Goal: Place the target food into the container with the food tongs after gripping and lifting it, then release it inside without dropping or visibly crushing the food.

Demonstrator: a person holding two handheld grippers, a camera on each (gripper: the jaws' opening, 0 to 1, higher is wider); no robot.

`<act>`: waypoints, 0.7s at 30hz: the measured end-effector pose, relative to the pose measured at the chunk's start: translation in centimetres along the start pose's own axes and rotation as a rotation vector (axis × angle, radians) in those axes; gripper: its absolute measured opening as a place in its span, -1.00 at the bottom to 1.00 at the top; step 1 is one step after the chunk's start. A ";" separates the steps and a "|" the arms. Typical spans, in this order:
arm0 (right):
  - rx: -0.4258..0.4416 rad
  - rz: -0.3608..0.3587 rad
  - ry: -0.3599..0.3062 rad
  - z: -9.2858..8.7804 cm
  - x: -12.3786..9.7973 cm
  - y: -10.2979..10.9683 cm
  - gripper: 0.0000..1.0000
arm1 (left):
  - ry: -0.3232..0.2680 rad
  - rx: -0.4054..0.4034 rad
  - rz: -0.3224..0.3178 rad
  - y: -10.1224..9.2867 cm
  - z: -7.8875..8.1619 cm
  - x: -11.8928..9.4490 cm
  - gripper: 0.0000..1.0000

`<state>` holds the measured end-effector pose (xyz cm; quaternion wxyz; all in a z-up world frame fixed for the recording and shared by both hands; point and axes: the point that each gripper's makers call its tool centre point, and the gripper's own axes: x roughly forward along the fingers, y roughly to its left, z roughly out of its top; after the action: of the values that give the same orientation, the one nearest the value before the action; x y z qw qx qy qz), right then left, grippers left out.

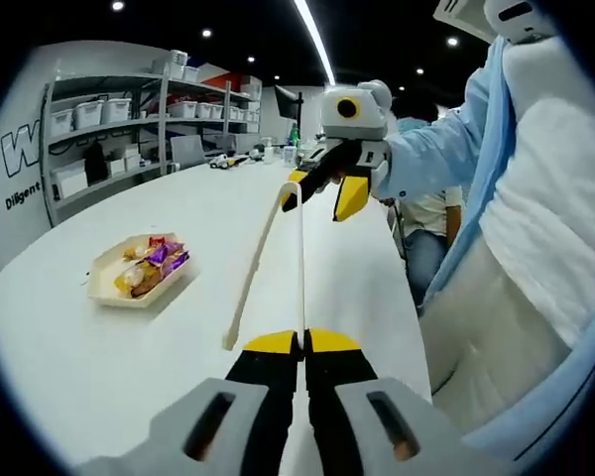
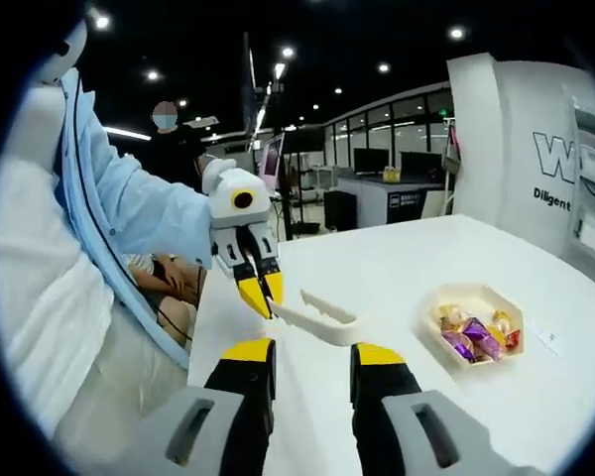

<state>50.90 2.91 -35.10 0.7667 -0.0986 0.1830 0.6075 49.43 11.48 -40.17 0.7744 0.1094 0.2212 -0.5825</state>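
Between closed left jaws, food tongs (image 1: 299,248)

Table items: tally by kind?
Food tongs: 1, white, shut left gripper holds the handle end
Tray: 1, cream, holding wrapped snacks
Open right gripper: 1
Wrapped snacks: several, too small to count
Total: 2 table items, plus snacks
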 end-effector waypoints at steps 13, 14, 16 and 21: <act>0.019 -0.057 0.013 -0.5 -1.5 -0.6 -0.56 | 0.156 0.000 0.017 2.6 -4.1 3.0 -1.00; 0.021 -0.058 0.014 -0.5 -1.5 -0.6 -0.56 | 0.167 0.007 0.014 2.6 -4.3 3.3 -1.00; 0.025 -0.060 0.017 -0.6 -1.5 -0.5 -0.56 | 0.192 0.022 0.011 2.5 -4.7 3.9 -1.00; 0.027 -0.059 0.013 -0.4 -1.5 -0.3 -0.57 | 0.231 0.042 -0.005 2.2 -5.2 5.0 -1.00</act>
<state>50.80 1.33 -34.89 0.7841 -0.0975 0.1935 0.5815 51.49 10.13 -47.29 0.7399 0.1915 0.2967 -0.5726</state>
